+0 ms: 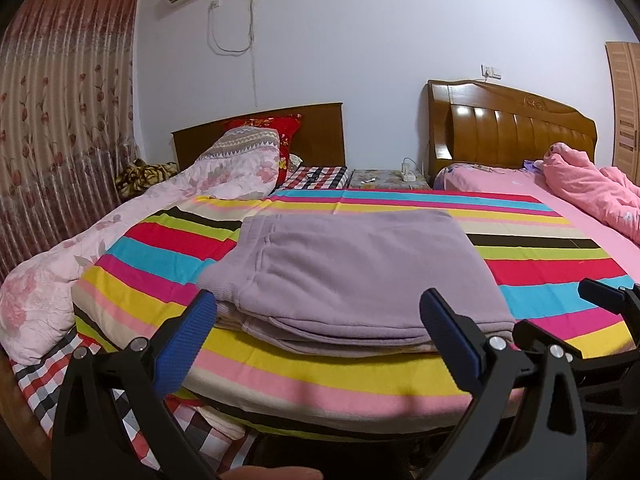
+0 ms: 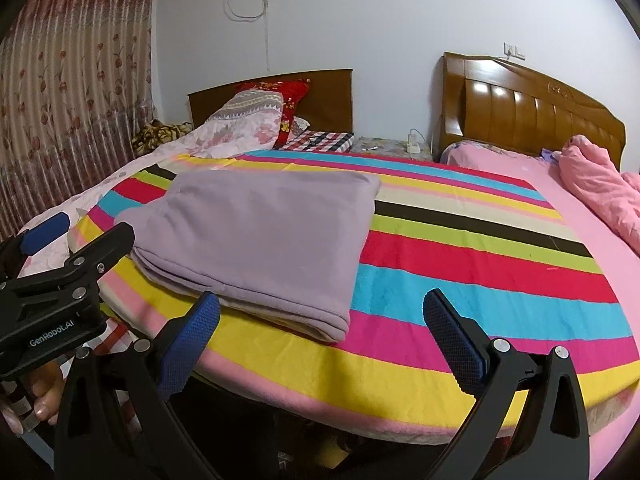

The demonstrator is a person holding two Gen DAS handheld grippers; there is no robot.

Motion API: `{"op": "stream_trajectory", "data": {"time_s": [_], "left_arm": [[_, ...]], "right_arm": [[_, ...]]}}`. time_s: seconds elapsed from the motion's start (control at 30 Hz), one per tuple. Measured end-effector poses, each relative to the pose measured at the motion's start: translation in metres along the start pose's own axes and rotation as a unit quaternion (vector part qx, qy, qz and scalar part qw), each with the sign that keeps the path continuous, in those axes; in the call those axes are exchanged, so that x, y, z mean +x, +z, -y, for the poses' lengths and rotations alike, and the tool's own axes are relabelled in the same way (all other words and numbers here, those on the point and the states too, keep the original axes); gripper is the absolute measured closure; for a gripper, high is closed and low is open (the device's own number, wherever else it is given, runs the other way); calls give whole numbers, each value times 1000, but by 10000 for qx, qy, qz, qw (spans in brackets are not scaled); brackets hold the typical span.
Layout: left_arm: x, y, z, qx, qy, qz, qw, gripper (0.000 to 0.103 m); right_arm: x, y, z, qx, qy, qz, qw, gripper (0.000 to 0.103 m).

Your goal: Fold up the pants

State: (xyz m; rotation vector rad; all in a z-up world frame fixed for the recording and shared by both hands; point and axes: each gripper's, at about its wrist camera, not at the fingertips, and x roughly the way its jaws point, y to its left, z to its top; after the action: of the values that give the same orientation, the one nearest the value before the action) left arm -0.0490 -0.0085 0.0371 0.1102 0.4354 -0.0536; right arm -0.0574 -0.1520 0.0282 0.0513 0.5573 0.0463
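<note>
Folded pants [image 1: 352, 272] on striped blanket [image 1: 540, 276], inner layers hidden, both tools [image 1: 320, 334] [image 2: 322, 332] spread, empty

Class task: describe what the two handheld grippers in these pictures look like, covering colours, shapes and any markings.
Both the left gripper and the right gripper have matte black angular frames, silver round bolts and blue textured pads. White "GenRobot.AI" lettering marks the left one's body.

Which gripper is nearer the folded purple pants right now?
Left. The left gripper straddles the near edge of the purple pants, fingers open. The right gripper sits off their right near corner, open, over the striped blanket.
</note>
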Motion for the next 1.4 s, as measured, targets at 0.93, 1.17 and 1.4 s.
{"op": "stream_trajectory", "data": {"time_s": [0.93,1.17,1.4], "left_arm": [[4,-4,-5,-37,-15,-75,10000,2],[5,-5,-7,-37,-16,-101,9999,2],[5,-5,-7,-39,-19,-113,9999,2]], "right_arm": [[4,-6,1,85,29,-124,9999,4],[5,-8,2,114,33,-166,9998,4],[5,-8,2,118,34,-168,9998,4]]}}
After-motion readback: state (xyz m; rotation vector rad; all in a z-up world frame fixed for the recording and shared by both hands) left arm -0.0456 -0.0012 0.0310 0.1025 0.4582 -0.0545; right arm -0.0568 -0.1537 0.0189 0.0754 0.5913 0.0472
